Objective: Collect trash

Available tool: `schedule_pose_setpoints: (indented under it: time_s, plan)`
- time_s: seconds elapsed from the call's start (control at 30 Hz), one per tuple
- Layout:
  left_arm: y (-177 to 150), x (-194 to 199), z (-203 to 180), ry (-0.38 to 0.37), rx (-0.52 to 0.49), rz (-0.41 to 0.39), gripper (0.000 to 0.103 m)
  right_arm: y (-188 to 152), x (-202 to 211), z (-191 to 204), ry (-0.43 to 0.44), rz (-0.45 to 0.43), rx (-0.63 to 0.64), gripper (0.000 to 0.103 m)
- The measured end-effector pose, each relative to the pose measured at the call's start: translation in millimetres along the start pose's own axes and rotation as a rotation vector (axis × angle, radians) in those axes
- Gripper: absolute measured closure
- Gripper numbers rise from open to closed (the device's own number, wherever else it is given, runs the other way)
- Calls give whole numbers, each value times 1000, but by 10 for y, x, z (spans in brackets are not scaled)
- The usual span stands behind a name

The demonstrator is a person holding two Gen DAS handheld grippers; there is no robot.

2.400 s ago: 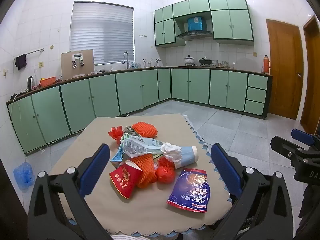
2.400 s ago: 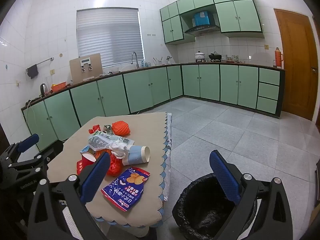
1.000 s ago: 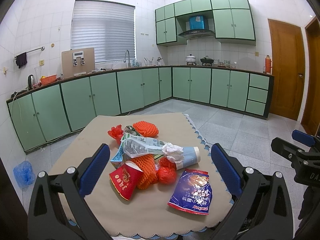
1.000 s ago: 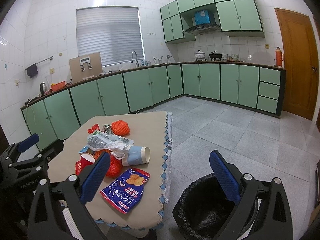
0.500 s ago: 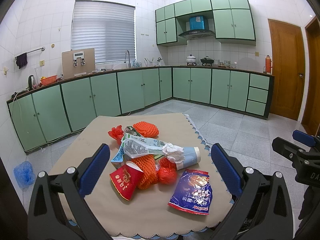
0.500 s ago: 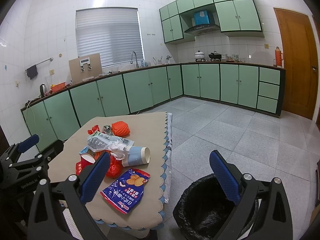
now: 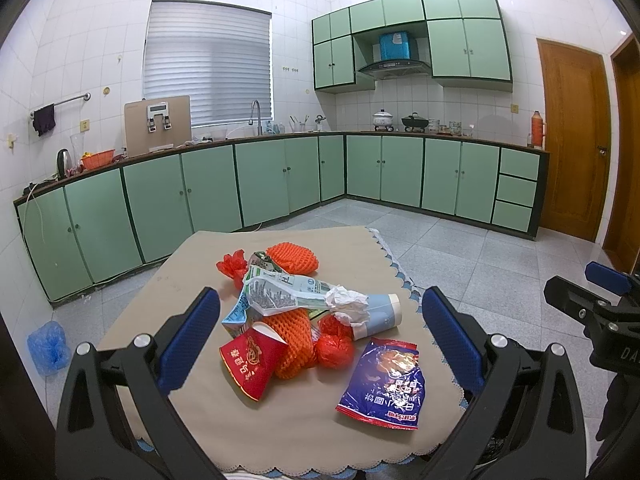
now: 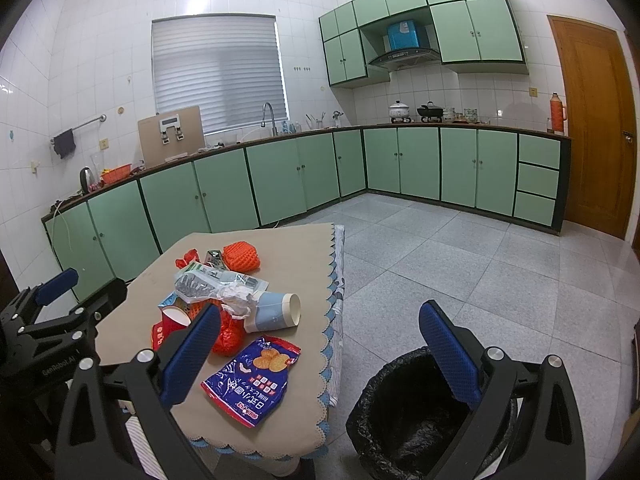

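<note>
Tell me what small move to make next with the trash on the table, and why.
Probably lower the right gripper onto the blue snack bag. Both grippers are open and empty, that bag lies flat and apart from the pile at the table's near edge, and the black-lined bin stands just to its right.

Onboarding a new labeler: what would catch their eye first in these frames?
The heap of trash mid-table: a red paper cup, orange foam netting and a blue snack bag lying nearest the front edge. Next, the black-lined trash bin on the floor just right of the table. Both grippers, left and right, hang open and empty.
</note>
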State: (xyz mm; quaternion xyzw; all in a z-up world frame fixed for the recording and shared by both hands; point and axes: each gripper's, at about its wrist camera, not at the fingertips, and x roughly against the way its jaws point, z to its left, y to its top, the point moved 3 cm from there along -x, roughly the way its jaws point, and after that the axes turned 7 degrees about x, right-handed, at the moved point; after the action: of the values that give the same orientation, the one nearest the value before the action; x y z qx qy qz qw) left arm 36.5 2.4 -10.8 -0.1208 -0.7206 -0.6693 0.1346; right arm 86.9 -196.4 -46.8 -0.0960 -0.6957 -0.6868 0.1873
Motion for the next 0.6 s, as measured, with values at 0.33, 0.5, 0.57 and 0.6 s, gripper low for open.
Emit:
schedule_pose_setpoints:
  time_s: [0.33, 0.5, 0.57, 0.6]
  plan:
    - [-4, 2, 5, 0, 0, -1, 5, 9, 5, -6, 0, 1, -1, 6]
    - [-4, 1, 12, 1, 3, 0, 5, -18, -13, 7, 0, 2, -2, 6]
    - [-2, 8, 19, 1, 3, -1, 5, -23, -18, 15, 0, 2, -2, 6]
    - [-3, 9, 18, 1, 4, -1, 5, -20, -15, 13, 0, 2, -2, 6]
